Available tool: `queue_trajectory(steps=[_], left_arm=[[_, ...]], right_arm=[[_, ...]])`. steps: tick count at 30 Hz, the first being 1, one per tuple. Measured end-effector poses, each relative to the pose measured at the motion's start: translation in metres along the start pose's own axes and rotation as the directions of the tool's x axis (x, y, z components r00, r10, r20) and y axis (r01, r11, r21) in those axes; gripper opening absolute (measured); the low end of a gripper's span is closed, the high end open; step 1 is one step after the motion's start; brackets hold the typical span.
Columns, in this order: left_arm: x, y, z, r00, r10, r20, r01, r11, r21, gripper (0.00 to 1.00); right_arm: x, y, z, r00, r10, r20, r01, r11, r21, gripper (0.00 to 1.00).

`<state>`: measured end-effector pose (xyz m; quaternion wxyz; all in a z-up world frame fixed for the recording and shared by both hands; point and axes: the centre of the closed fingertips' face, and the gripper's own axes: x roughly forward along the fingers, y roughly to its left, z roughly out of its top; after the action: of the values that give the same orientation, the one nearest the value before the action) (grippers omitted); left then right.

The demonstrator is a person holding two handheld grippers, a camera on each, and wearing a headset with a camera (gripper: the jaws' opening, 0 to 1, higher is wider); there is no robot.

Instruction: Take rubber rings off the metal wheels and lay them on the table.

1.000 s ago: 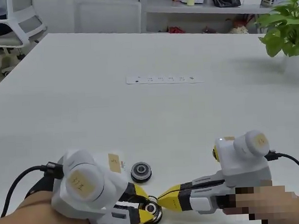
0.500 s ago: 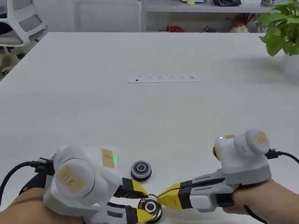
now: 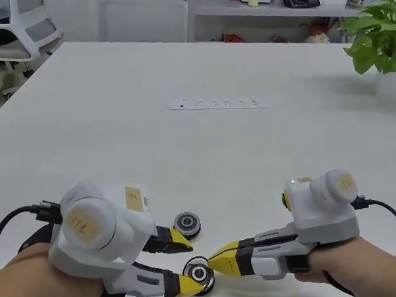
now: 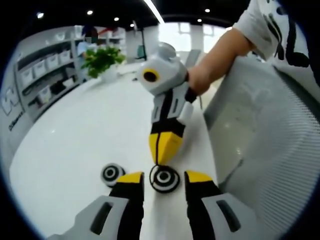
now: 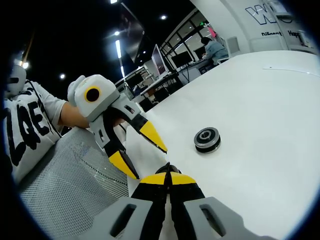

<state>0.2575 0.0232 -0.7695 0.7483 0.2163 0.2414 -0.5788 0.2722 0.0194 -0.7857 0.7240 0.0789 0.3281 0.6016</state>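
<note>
Near wheel [image 3: 199, 274]: lying on the table [image 3: 218, 161] close to its near edge, sitting between the two spread jaws of the left gripper [image 3: 185, 262].
Right gripper [image 3: 213, 261]: pointing in from the right, facing the left gripper, its closed tips meeting the near wheel's right side.
Far wheel [image 3: 187, 224]: resting on the table just behind the near wheel, apart from both grippers.
Power strip [image 3: 217, 105]: lying mid-table, well behind both wheels.
Plant [image 3: 377, 39]: standing at the table's far right.
Chair [image 3: 19, 31]: standing beyond the table's far left corner.
</note>
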Motion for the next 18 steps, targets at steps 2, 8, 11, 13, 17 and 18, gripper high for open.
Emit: queue_trajectory(steps=[2,8,11,13,17,18], left_arm=[[-0.002,0.000,0.001,1.0000,0.000,0.001,0.000,1.000,-0.006,0.34],[-0.004,-0.002,0.002,1.0000,-0.008,0.000,0.008,1.000,-0.017,0.40],[-0.006,-0.002,0.003,1.0000,-0.008,0.003,0.008,1.000,-0.020,0.41],[-0.007,-0.002,0.004,1.0000,-0.005,0.006,0.006,1.000,-0.021,0.42],[-0.010,-0.001,0.004,1.0000,0.000,0.003,0.000,1.000,-0.021,0.45],[-0.011,-0.001,0.004,1.0000,0.001,0.002,-0.001,1.000,-0.020,0.45]], right_arm=[[0.000,0.000,0.000,1.0000,0.000,0.000,0.000,1.000,-0.001,0.00],[-0.001,0.002,0.002,1.0000,0.001,0.001,-0.001,1.000,-0.002,0.00],[-0.001,0.002,0.002,1.0000,0.003,0.002,-0.003,1.000,-0.004,0.00],[-0.001,0.003,0.002,1.0000,0.004,0.001,-0.004,1.000,-0.005,0.00],[-0.002,0.004,0.004,1.0000,0.006,0.000,-0.006,1.000,-0.007,0.00],[-0.002,0.004,0.004,1.0000,0.006,-0.001,-0.006,1.000,-0.008,0.00]])
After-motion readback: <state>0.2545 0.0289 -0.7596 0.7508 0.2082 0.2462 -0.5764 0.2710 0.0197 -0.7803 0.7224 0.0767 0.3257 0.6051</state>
